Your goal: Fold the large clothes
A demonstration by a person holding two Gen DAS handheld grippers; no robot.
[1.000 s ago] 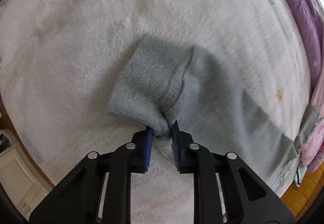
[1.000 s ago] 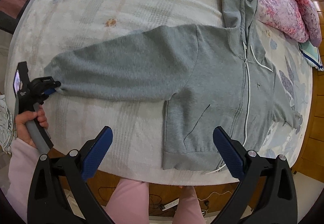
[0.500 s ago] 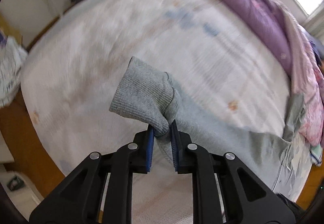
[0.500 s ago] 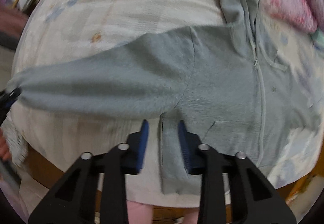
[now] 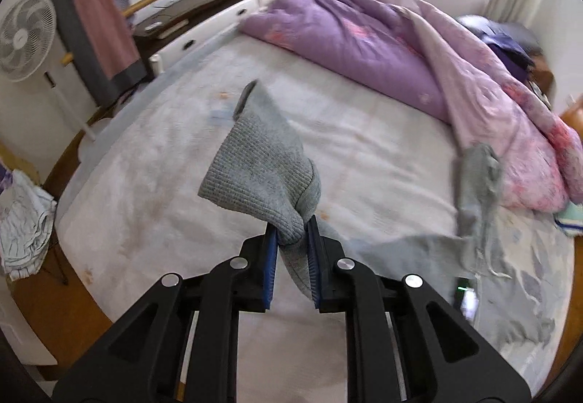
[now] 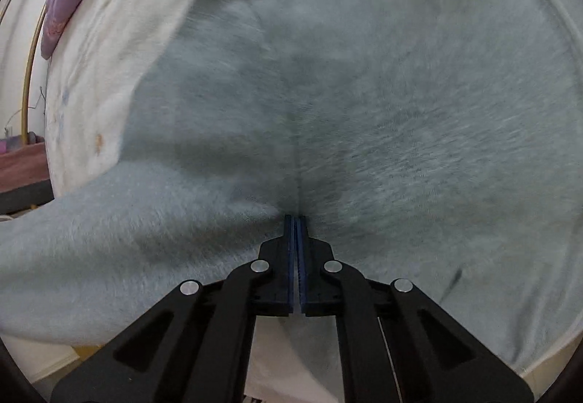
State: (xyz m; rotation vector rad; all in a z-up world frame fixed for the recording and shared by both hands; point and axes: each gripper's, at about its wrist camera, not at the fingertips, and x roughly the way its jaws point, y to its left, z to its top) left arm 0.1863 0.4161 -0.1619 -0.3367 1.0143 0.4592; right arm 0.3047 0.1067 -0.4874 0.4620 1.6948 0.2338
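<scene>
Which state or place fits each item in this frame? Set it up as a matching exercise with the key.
Items:
1. ribbed sleeve cuff
2. right gripper
3. purple quilt
4. white fan

States or places:
a. heaped along the far side of the bed
b. pinched in the left gripper
c. standing on the floor beside the bed
d. shut, tips against the grey hoodie

Pairs: 1-b, 2-d, 3-a, 4-c

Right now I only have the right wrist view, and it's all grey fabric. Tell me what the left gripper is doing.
Observer: The left gripper is shut on the ribbed cuff, holding it clear of the bed.
Operator: Say where the hood lies.
Observer: The hood lies bunched against the pink quilt, far right.
Operator: Report what stands beside the bed.
Observer: A white fan, on the left by the wall.
</scene>
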